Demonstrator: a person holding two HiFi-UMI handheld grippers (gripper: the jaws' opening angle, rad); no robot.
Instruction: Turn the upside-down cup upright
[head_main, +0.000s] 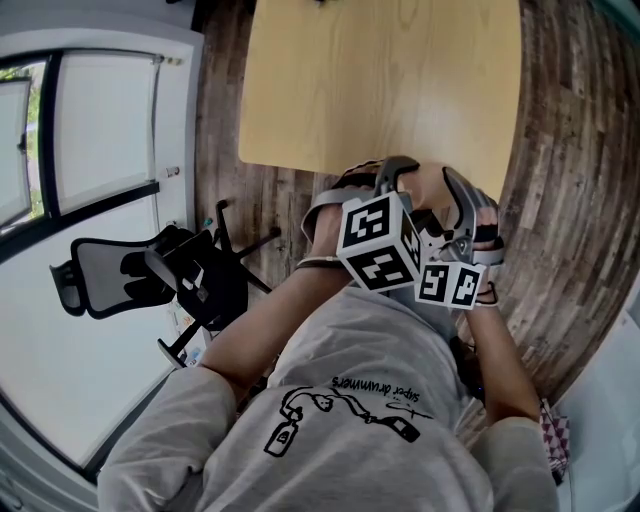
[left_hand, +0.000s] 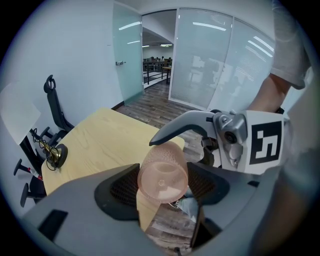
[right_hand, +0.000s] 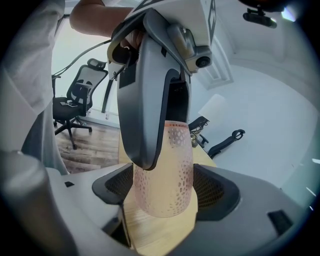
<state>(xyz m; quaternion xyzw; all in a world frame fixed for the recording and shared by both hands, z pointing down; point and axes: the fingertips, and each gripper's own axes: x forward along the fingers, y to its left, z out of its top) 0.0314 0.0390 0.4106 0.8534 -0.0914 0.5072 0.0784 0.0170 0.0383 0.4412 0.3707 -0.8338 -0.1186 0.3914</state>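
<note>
The person is holding the pink honeycomb-patterned cup (left_hand: 162, 172) in the air, off the bench (left_hand: 100, 145), with both tools on it at once. The left gripper (left_hand: 162, 186) is pinching it between its jaws with what looks like the closed base facing back toward that camera, and the right gripper (right_hand: 162, 189) is clamping the patterned wall between its own jaws, crosswise to the left pair. This is looking like a handover partway through the flip. Doing it well is probably meaning one pair gripping firmly while the other is letting go, then rolling the wrist until the mouth is facing up and setting the base flat on the wood ahead of the jaws. The left gripper view is showing the cup end-on, with a right jaw crossing beyond its far end. The right gripper view is showing the cup's side, with a left jaw lying along it. The head view is hiding the cup behind the marker cubes (head_main: 378, 240), showing only both grippers meeting near the bench's edge.
</note>
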